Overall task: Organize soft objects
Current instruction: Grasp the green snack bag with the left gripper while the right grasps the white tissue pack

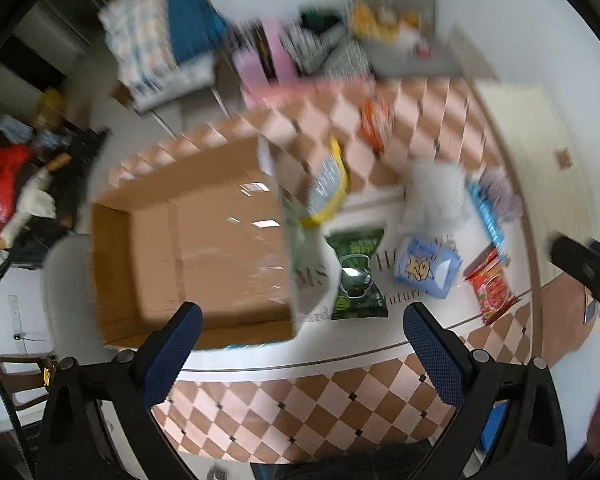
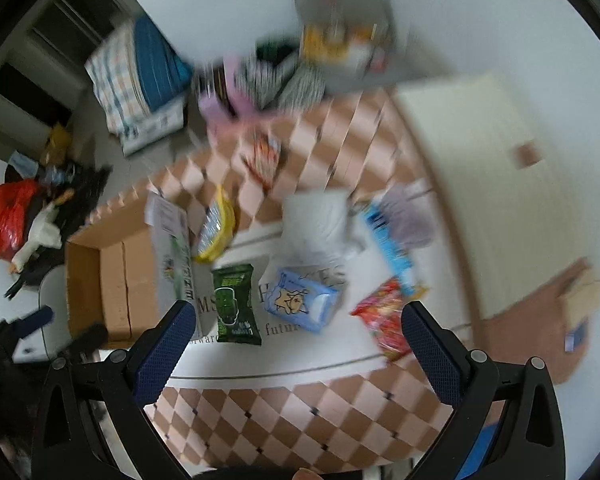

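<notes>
An open cardboard box [image 1: 188, 240] [image 2: 108, 280] stands at the left of a checkered table [image 1: 300, 408]. Soft packets lie right of it: a green snack bag [image 1: 356, 276] [image 2: 236, 304], a blue tissue pack [image 1: 426, 268] [image 2: 304, 300], a red packet [image 1: 492, 288] [image 2: 384, 320], a yellow bag [image 1: 328, 184] [image 2: 216, 228], an orange packet [image 1: 376, 122], a white bag [image 1: 436, 196] [image 2: 320, 220] and a blue packet [image 1: 488, 212]. My left gripper [image 1: 302, 328] is open and empty above the table's near edge. My right gripper [image 2: 296, 328] is open and empty, also high over the near edge; it shows at the right of the left wrist view [image 1: 580, 268].
A white chair [image 1: 64, 280] stands left of the box. Beyond the table are a red bag [image 1: 0, 188], stacked fabric [image 1: 156, 36], a pink box [image 1: 268, 56] and a grey bin [image 1: 396, 16]. A brown flap [image 2: 572, 300] lies at the right. Both views are blurred.
</notes>
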A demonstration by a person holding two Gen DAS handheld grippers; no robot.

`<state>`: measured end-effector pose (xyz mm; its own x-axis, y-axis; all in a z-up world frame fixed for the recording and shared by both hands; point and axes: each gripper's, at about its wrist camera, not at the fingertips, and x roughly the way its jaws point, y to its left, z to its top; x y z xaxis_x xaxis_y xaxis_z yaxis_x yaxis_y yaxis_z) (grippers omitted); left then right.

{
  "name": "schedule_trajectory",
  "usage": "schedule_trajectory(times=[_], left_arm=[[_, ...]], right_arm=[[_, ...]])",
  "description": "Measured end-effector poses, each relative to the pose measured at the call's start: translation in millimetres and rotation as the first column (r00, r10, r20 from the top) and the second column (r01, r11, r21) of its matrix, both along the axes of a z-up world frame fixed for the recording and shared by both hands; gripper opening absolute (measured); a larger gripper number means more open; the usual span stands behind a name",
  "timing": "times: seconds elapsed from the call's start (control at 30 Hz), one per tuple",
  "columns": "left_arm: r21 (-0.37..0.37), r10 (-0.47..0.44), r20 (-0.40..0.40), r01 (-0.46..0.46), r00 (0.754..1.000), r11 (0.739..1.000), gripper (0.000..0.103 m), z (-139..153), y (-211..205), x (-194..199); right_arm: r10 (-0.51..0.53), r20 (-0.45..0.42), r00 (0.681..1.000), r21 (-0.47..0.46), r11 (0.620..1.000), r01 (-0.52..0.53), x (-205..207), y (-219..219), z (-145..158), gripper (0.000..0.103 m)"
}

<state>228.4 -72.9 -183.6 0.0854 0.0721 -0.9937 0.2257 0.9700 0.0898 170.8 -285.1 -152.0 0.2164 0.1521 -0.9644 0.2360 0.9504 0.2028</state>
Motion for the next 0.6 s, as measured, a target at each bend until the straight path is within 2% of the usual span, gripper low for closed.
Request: schedule_trajectory(times=[0.1, 0.17, 0.23, 0.4, 0.5, 0.57, 0.6], left_arm=[[0.062, -0.029, -0.096, 0.036, 0.995, 0.997, 0.093, -51.3, -18.4, 26.0], [0.111, -0.043, -0.131, 0.057, 0.99, 0.992, 0.088, -76.3, -28.3, 35.2], [0.135, -0.047, -0.175, 0.072, 0.983, 0.988, 0.088, -101.3, -33.9, 45.5], [0.139, -0.052, -0.254, 0.089, 0.966, 0.986, 0.088, -140.5, -44.5, 59.2], [0.116, -0.055, -0.311, 0.095, 0.949, 0.989, 0.088, -160.8, -50.4, 60.9], [0.112, -0.061, -0.34, 0.105, 0.938, 0.988, 0.088, -172.7, -54.3, 57.2], [0.114, -0.069, -0.354, 0.116, 0.933, 0.987, 0.088, -179.9, -57.4, 53.5]], right_arm=[[0.036, -0.147, 0.988, 0.047, 0.998, -0.03, 64.1, -3.9, -86.3, 0.103], [0.04, -0.207, 0.978, 0.046, 0.998, -0.031, 96.2, -7.8, -129.1, 0.103], [0.035, -0.252, 0.967, 0.051, 0.998, -0.023, 116.2, -8.6, -159.9, 0.103], [0.036, -0.35, 0.936, 0.061, 0.998, -0.016, 151.6, -7.0, -222.0, 0.103], [0.064, -0.387, 0.92, 0.014, 0.998, -0.064, 158.9, -2.0, -242.1, 0.103], [0.098, -0.422, 0.901, -0.019, 0.993, -0.116, 157.0, -1.0, -253.1, 0.088], [0.104, -0.424, 0.9, -0.009, 0.993, -0.119, 155.6, -3.1, -257.1, 0.087]])
